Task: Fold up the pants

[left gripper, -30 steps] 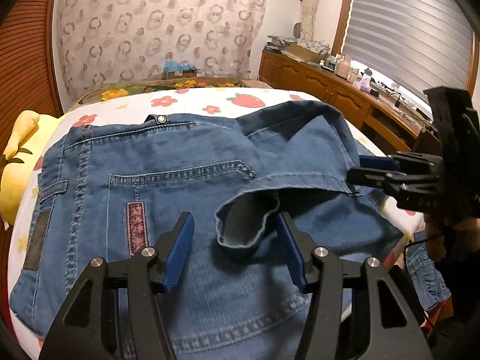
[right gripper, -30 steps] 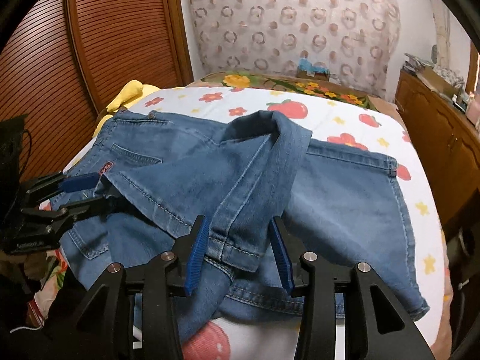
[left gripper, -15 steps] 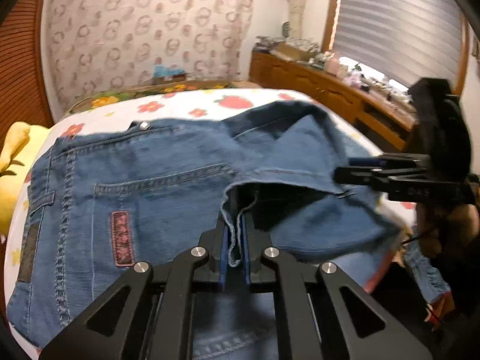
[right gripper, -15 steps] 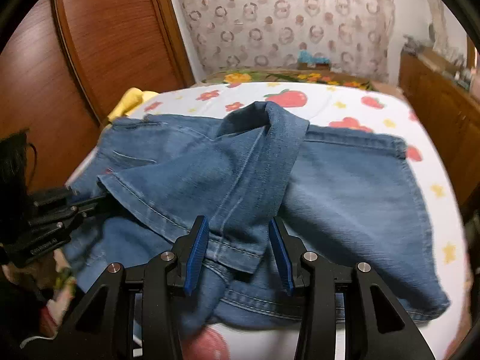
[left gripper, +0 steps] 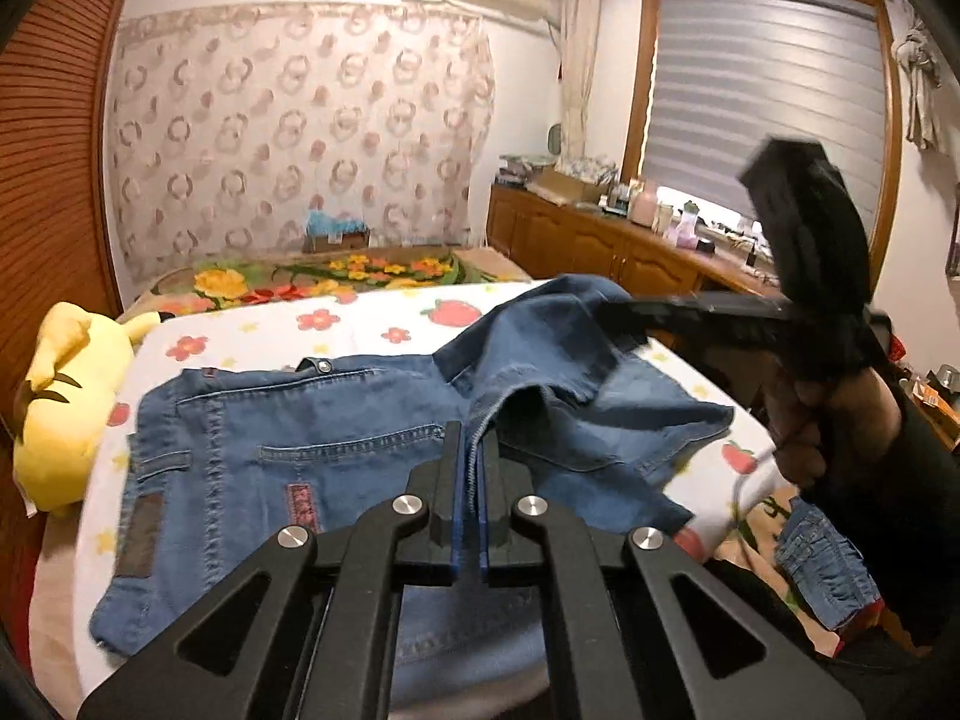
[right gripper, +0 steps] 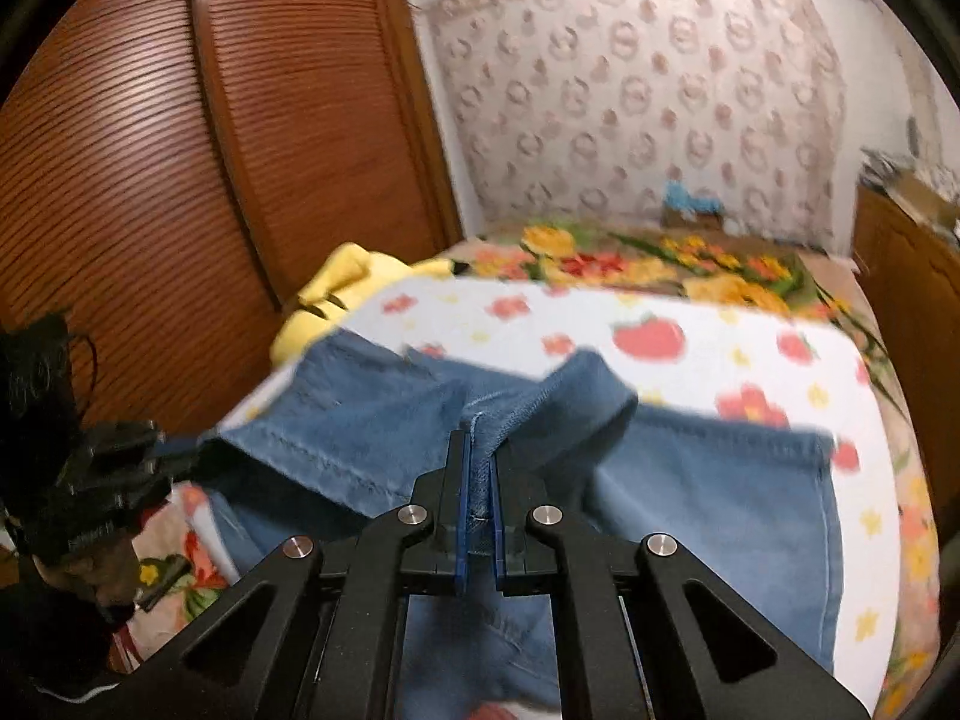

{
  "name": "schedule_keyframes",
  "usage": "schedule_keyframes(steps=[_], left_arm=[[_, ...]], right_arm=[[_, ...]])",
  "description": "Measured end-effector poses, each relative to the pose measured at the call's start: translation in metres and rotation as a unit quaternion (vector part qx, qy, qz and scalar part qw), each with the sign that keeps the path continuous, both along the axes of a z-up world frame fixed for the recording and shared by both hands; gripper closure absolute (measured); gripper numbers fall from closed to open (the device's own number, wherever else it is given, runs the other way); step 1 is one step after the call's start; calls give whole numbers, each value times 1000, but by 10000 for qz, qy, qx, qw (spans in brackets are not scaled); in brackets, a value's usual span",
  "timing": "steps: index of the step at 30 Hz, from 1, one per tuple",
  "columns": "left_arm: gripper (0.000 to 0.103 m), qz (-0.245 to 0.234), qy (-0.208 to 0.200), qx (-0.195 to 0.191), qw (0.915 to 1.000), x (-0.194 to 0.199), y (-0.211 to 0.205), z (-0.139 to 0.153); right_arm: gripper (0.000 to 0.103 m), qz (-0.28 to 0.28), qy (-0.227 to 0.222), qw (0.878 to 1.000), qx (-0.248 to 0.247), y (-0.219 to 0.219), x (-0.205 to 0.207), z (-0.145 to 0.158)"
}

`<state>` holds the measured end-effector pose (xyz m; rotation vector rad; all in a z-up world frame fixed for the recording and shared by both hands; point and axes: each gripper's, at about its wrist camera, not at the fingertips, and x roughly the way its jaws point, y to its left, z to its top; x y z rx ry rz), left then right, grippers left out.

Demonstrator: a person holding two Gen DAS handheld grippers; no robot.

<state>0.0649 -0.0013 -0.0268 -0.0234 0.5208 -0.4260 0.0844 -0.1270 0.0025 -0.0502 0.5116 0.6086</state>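
Blue jeans point(left gripper: 288, 450) lie on a bed with a strawberry-print sheet point(left gripper: 360, 318), waistband to the left, legs folded back over the seat. My left gripper point(left gripper: 472, 456) is shut on the hem edge of one folded leg. My right gripper point(right gripper: 478, 468) is shut on the other hem edge and lifts it above the bed. The jeans point(right gripper: 720, 492) spread to the right in the right wrist view. Each gripper shows in the other's view, the right gripper point(left gripper: 624, 315) at the right and the left gripper point(right gripper: 180, 450) at the left.
A yellow plush toy point(left gripper: 66, 402) lies at the bed's left edge. A wooden louvred wardrobe point(right gripper: 180, 180) stands on the left. A wooden sideboard point(left gripper: 600, 246) with clutter runs along the right under a window blind. More denim point(left gripper: 822, 570) lies low at the right.
Both grippers have closed on the leg hems, the left one first. Both have risen, lifting the hem off the jeans.
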Motion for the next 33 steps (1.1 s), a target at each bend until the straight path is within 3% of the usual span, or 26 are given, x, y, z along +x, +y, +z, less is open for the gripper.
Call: schedule_keyframes(steps=[8, 14, 21, 33], left_arm=[[99, 517, 10, -46, 9987, -12, 41, 1], [99, 976, 220, -87, 9949, -13, 83, -17], [99, 1215, 325, -155, 9919, -25, 104, -30], [99, 1463, 761, -160, 9862, -14, 130, -65]], right_arm=[[98, 592, -437, 9969, -266, 47, 17, 24], [98, 1028, -266, 9938, -321, 79, 57, 17], [98, 1440, -102, 9883, -496, 116, 98, 16], [98, 1481, 219, 9837, -996, 156, 142, 5]])
